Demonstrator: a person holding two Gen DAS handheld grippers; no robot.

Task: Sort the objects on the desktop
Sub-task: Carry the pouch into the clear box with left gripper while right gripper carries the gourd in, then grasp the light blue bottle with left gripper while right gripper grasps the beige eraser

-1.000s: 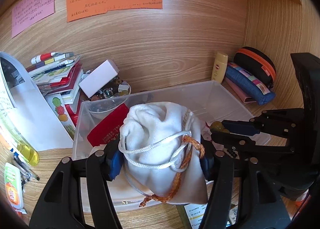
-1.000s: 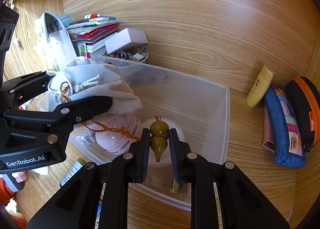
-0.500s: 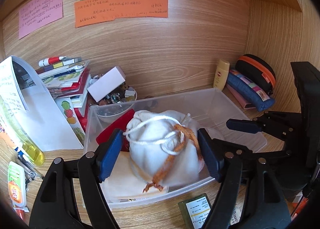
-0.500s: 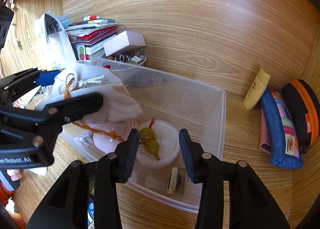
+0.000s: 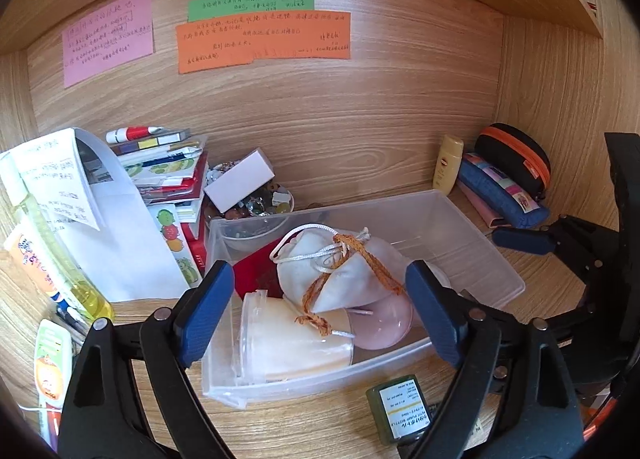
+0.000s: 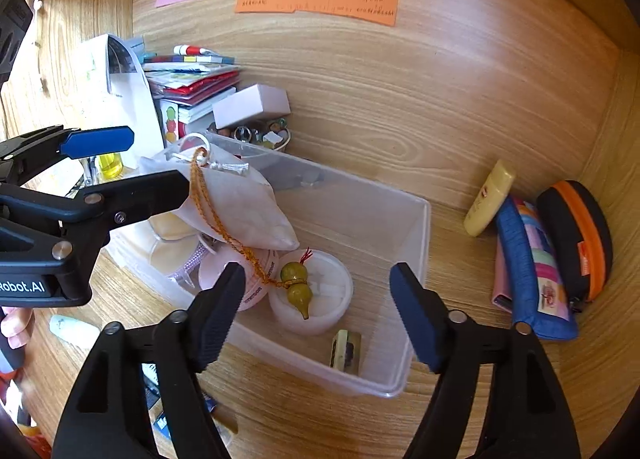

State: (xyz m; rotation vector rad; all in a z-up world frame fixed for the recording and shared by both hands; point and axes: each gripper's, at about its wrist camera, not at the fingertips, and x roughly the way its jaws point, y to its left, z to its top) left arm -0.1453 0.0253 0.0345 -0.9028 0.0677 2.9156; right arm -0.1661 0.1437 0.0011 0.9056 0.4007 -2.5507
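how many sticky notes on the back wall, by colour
pink note: 1
green note: 1
orange note: 1
total: 3

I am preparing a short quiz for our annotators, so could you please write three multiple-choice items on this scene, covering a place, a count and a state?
1. Where is the white pouch?
A. in the clear bin
B. on the books
C. beside the cases

2. How many paper notes hang on the back wall?
A. one
B. three
C. five

3. How do the right gripper jaws stand?
A. shut on the gourd charm
B. open, empty
C. shut, empty

Answers:
A, it lies on the jars inside.
B, pink, green, orange.
B, pads apart, the charm lies free.
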